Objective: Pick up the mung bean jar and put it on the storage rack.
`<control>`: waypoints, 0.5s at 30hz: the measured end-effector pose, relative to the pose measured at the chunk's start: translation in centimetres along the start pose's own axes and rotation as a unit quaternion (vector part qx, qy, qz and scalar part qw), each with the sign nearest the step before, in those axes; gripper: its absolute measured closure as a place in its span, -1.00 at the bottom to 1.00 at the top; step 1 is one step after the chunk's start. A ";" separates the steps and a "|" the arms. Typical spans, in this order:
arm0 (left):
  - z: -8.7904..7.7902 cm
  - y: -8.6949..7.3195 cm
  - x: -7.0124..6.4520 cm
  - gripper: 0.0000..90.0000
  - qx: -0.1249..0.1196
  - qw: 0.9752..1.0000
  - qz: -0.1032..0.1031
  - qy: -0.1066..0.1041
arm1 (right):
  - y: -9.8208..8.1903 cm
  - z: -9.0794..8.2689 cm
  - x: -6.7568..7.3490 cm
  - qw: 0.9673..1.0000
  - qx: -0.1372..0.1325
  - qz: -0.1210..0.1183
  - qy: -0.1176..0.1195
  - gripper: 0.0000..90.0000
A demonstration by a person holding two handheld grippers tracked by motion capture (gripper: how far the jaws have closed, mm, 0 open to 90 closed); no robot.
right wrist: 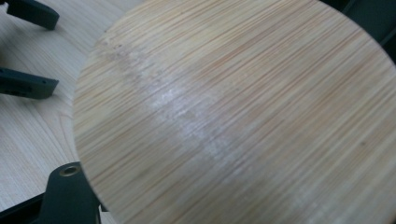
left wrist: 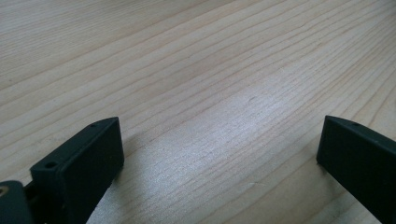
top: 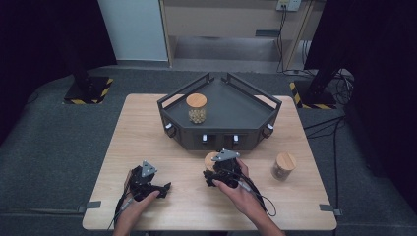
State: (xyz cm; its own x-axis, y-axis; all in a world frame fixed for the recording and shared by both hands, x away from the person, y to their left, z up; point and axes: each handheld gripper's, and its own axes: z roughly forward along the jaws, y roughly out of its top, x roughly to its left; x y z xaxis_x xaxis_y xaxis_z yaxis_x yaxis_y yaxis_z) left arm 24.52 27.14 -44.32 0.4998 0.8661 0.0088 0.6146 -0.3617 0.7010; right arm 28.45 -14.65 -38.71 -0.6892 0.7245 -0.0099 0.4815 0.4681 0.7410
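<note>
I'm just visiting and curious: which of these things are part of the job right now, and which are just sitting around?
In use:
right gripper, shut on the bamboo-lidded jar
dark tray

Sitting about:
jar of pale beads in the tray
jar at right
left gripper, open
table

words: none can be read on any thing in these pictures
numbers: none can be read
brands: none can be seen
signs: yellow and black warning stripes (top: 88,93) run along the edge of a dark base on the floor at the far left, and more yellow and black stripes (top: 298,96) mark a base at the far right; they are only stripes, with no letters on them
</note>
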 end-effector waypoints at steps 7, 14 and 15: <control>0.0 0.0 0.0 -1.00 0.000 1.000 0.000 0.000 | 1.3 -1.6 -0.9 1.000 -0.001 -0.001 0.003 -0.44; 0.0 0.0 0.0 -1.00 0.000 1.000 0.000 0.000 | 2.4 -3.0 -1.4 1.000 -0.004 -0.017 -0.011 -0.44; 0.0 0.0 0.0 -1.00 0.000 1.000 0.000 0.000 | 2.5 -3.1 -1.4 1.000 -0.005 -0.017 -0.012 -0.44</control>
State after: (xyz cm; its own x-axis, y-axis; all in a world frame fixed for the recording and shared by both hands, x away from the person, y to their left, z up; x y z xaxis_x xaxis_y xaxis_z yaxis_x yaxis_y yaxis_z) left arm 24.51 27.13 -44.32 0.4989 0.8666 0.0087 0.6148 -0.3610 0.7013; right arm 28.94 -16.04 -34.75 -0.6911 0.7210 -0.0509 0.4536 0.4875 0.7460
